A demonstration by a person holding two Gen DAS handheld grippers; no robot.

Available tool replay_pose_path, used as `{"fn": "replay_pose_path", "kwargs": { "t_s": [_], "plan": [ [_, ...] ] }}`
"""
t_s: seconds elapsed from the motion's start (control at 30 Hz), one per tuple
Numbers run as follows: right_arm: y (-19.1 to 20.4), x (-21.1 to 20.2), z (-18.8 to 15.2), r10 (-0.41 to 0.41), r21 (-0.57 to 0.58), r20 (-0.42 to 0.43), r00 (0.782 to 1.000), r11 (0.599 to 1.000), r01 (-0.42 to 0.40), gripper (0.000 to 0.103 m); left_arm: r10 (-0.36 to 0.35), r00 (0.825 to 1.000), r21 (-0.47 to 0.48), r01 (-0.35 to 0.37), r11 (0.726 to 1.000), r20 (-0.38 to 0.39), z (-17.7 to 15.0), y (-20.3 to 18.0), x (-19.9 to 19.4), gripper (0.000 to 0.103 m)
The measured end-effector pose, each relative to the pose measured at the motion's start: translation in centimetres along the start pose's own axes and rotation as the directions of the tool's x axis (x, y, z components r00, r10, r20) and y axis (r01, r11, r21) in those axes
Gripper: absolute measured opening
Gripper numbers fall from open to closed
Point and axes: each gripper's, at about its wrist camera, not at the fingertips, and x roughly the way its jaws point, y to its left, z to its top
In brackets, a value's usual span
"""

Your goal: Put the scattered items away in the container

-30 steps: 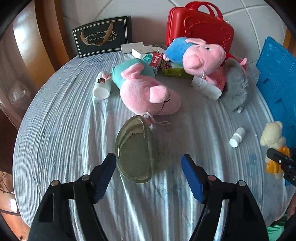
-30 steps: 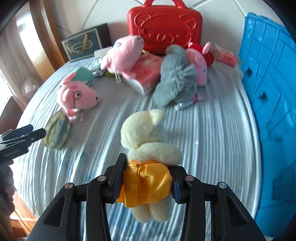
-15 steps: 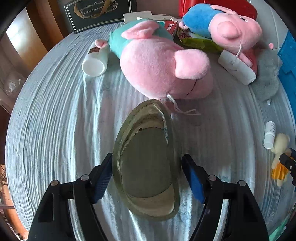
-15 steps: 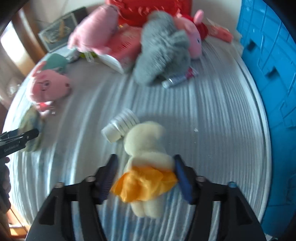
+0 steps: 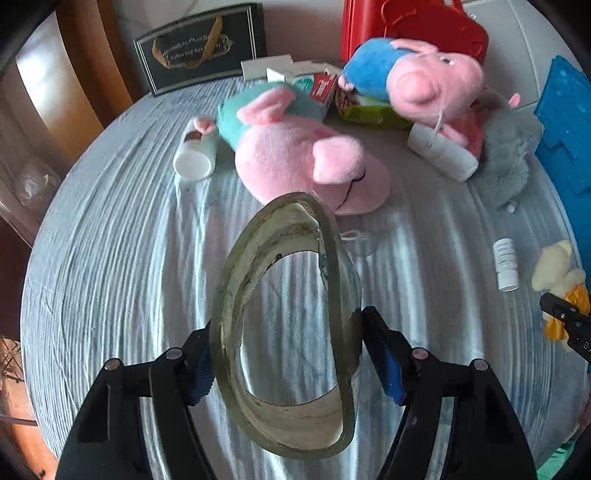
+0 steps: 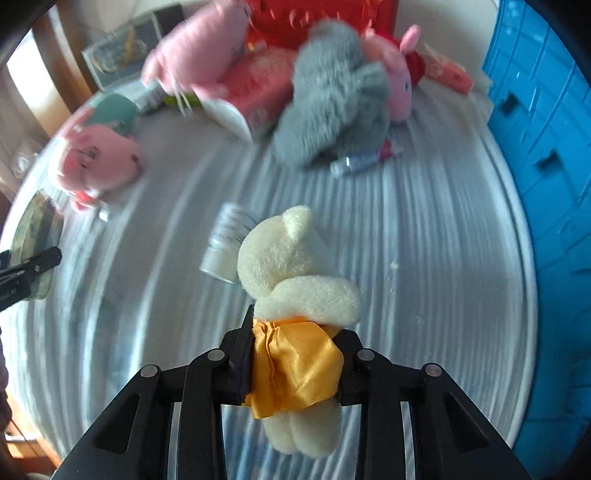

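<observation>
A big ring of clear tape point(image 5: 236, 280) stands on edge between the fingers of my left gripper point(image 5: 288, 332). The jaws are closing and both blue pads touch the roll's sides. In the right wrist view a cream teddy bear point(image 6: 284, 254) in a yellow skirt is in my right gripper point(image 6: 295, 343), whose jaws are closing with the pads pressed into the skirt. The bear point(image 5: 554, 266) also shows at the right edge of the left wrist view. The blue crate point(image 6: 546, 147) stands along the table's right side.
On the round, cloth-covered table lie a pink pig plush point(image 5: 295, 158), a second pig in blue point(image 5: 424, 81), a grey plush point(image 6: 332, 99), a white bottle point(image 5: 194, 155) and a small vial point(image 5: 506, 264). A red case point(image 5: 406, 26) and a dark gift bag point(image 5: 199, 48) stand at the back.
My left gripper came down over the tape roll, which now sits between its fingers. My right gripper let go of the bear, then closed on its skirt again.
</observation>
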Motion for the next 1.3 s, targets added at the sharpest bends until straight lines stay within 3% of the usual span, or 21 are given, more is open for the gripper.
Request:
{"fn": "replay_pose_path", "kwargs": {
  "t_s": [0.23,0.53,0.67,0.87,1.03,1.3],
  "plan": [
    [0.4,-8.6,0.0,0.095,-0.081,0.173,0.980,0.993,-0.082,0.031,-0.014,0.987,-0.002,0.014,1.000,0.158,-0.2,-3.3,-8.3,0.070],
    [1.5,-13.9,1.3,0.194,-0.218,0.264,0.945,0.966,-0.138,0.031,0.026,0.970,-0.035,-0.018,0.999,0.241,0.0,-7.1,-14.7,0.070],
    [1.2,-16.4,0.9,0.209,-0.222,0.303,0.930,0.964,-0.145,0.031,0.014,0.962,-0.022,-0.008,1.000,0.274,-0.7,-8.3,-17.2,0.070],
    [0.5,-21.6,-0.2,0.145,-0.151,0.395,0.907,0.984,-0.092,0.031,-0.072,0.938,0.058,0.056,0.997,0.338,-0.4,-9.2,-19.9,0.070],
    [-0.6,-26.2,-0.9,0.077,-0.092,0.442,0.894,0.995,-0.040,0.031,-0.159,0.906,0.133,0.115,0.984,0.392,0.6,-10.9,-22.8,0.070],
    [-7.0,-32.9,-2.1,-0.026,0.022,0.530,0.847,1.000,0.016,0.031,-0.274,0.857,0.261,0.171,0.950,0.436,2.1,-17.0,-27.8,0.070]
  ]
}}
